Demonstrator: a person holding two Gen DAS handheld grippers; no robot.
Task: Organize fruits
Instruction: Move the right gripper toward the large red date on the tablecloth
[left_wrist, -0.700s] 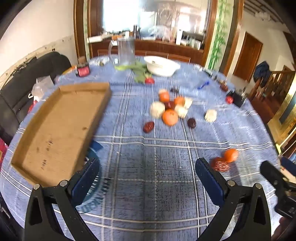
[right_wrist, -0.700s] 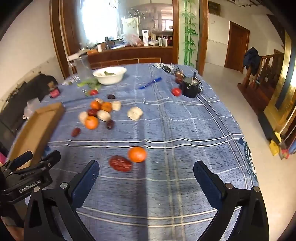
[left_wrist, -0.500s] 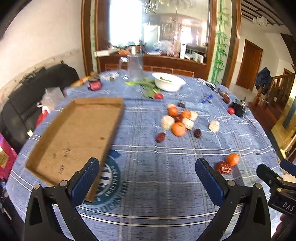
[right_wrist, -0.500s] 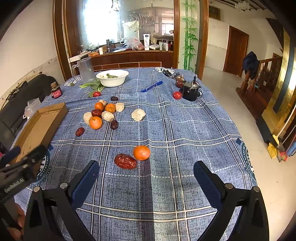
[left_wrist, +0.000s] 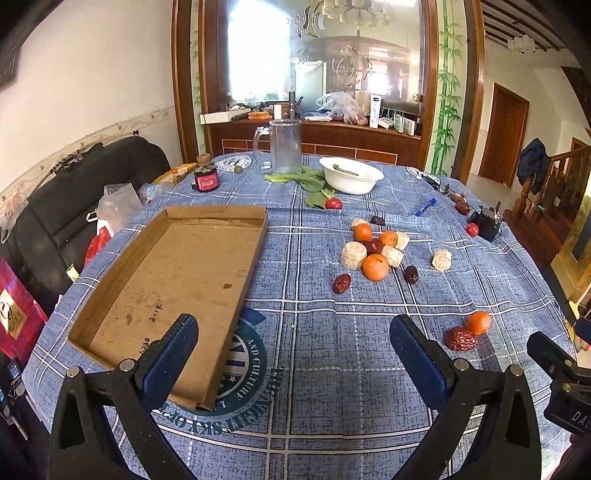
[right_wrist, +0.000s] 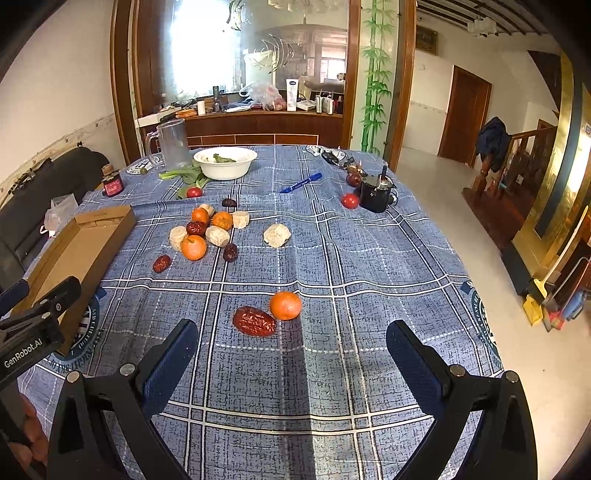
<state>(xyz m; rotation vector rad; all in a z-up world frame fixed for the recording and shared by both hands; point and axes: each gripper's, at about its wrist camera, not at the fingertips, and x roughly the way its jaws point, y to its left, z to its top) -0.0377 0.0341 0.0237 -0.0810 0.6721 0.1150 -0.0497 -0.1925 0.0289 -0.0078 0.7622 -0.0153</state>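
A cardboard tray (left_wrist: 177, 280) is lying left on the worktop (left_wrist: 332, 369); a fruit cluster (left_wrist: 373, 251) is sitting to its right, a bowl (left_wrist: 351, 179) behind.

tablecloth (right_wrist: 369, 258): blue, white-checked | tray (left_wrist: 177, 280): brown cardboard | tangerine (right_wrist: 285, 305): orange | date (right_wrist: 254, 321): dark red | bowl (right_wrist: 225, 162): white | pen (right_wrist: 301, 182): blue

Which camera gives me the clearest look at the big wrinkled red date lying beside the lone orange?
The right wrist view: the big wrinkled red date lies near centre ahead of the open right gripper, touching the lone orange. In the left wrist view the date is smaller, off toward the right edge.
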